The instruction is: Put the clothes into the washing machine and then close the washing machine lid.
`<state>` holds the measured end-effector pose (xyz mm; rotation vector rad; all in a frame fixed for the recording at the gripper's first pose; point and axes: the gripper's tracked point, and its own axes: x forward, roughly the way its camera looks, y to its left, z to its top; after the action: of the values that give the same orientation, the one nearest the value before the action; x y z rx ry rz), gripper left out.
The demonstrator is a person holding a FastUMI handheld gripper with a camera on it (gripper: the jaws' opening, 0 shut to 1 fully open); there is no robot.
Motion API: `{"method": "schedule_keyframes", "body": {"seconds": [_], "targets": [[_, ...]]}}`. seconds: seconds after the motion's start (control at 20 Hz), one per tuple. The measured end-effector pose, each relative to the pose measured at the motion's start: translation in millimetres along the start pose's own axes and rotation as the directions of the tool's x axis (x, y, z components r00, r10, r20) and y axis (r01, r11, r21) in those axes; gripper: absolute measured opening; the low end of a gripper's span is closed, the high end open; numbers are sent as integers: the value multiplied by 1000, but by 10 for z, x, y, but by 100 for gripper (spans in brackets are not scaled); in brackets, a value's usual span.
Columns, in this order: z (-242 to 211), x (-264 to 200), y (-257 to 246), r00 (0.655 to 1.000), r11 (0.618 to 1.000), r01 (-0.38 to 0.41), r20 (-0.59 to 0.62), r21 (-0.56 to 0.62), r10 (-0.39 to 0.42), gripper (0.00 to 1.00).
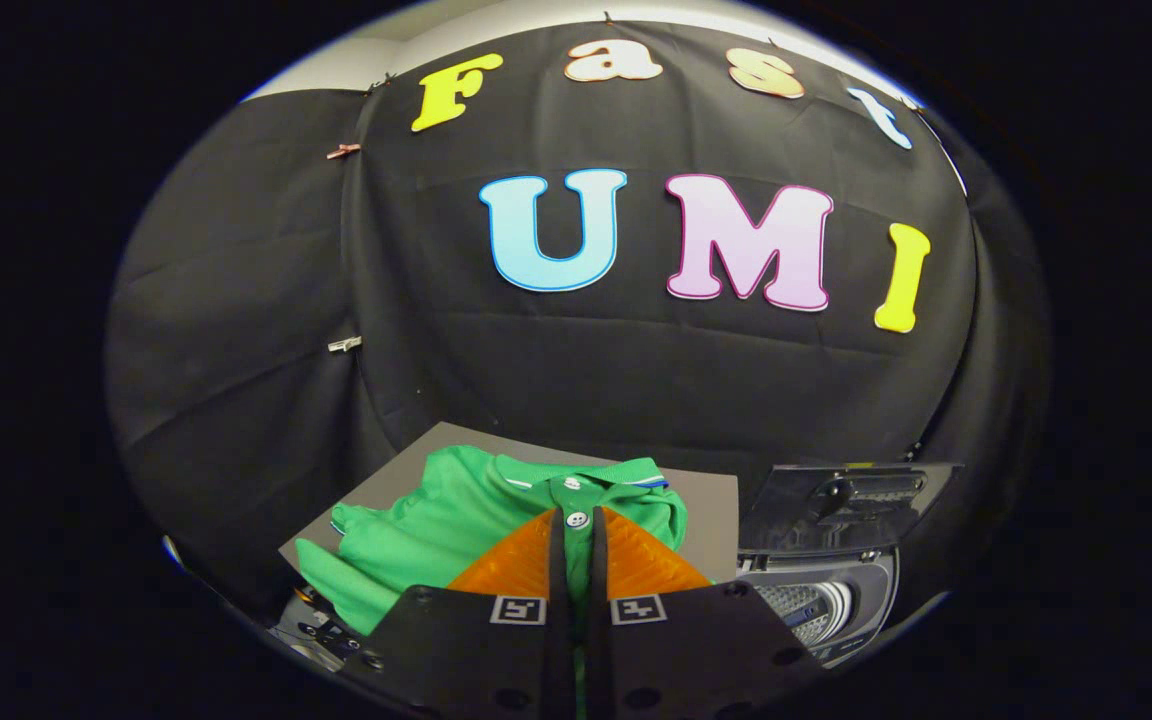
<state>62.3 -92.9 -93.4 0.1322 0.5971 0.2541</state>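
Claw (577, 525) fingers are pressed nearly together at lower centre, on or just over the placket of the green polo shirt (436, 530); a pinch looks likely, but contact can't be confirmed. Shirt lies bunched on the grey tabletop (711, 520). At lower right the washing machine (816, 600) has its lid (841, 505) propped up, ready for loading.

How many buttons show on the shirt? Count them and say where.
2. Both sit on the placket of the green shirt: one button just ahead of the hand-held gripper, one nearer the collar. The closed fingers may hide others.
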Motion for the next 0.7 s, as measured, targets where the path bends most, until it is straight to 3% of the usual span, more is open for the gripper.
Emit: {"method": "schedule_keyframes", "body": {"seconds": [0.55,0.7], "targets": [[54,-268,-1238,992,991,-100,-72,84,106,9],[29,-366,-1747,992,989,-82,-82,120,93,9]]}}
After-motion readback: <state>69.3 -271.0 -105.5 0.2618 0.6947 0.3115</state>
